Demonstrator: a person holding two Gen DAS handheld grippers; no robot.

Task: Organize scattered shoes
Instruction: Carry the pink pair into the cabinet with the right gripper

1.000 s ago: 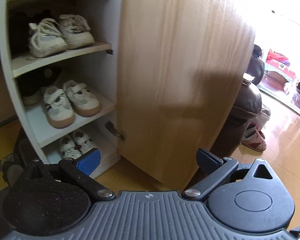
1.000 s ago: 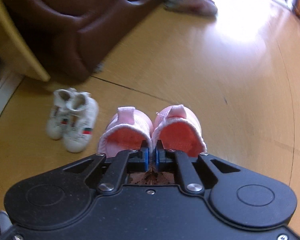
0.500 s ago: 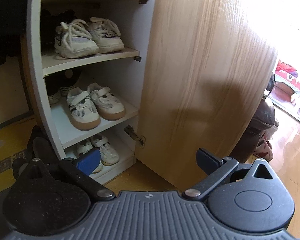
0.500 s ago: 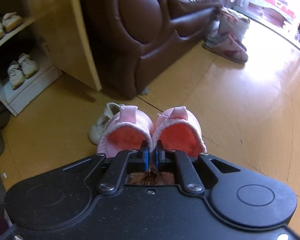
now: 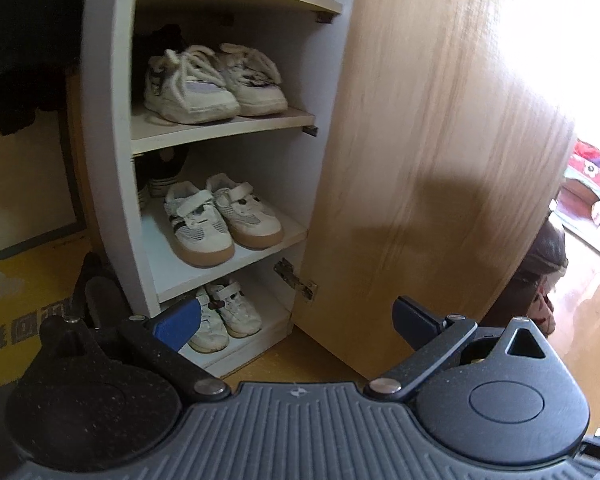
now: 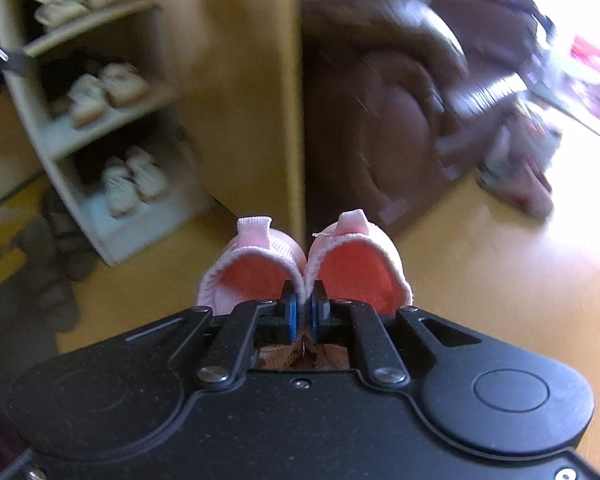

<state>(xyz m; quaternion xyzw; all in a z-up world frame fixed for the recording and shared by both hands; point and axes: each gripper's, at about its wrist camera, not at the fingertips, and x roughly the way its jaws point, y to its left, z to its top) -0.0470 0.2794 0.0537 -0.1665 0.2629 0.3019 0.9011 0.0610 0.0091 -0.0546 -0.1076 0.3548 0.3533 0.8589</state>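
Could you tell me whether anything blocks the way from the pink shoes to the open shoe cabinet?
Nothing visible does. The right hand-held gripper pinches the pink shoes over bare floor, and the cabinet door stands open, though every visible shelf already holds shoes.

- A home, living room by the look.
- Open shoe cupboard [image 5: 112,128] with stocked shelves.
- Brown leather sofa [image 6: 400,92] beside it.
- Glossy wooden floor [image 6: 500,280].

Shoe cabinet [image 5: 112,160] at left, its door [image 5: 440,140] swung open to the right. One pair of shoes on each of three shelves: upper [image 5: 212,80], middle [image 5: 220,216], bottom [image 5: 224,312]. Sofa [image 6: 400,100] right of the door, behind its edge. Slippers [image 6: 516,176] on floor beside the sofa.
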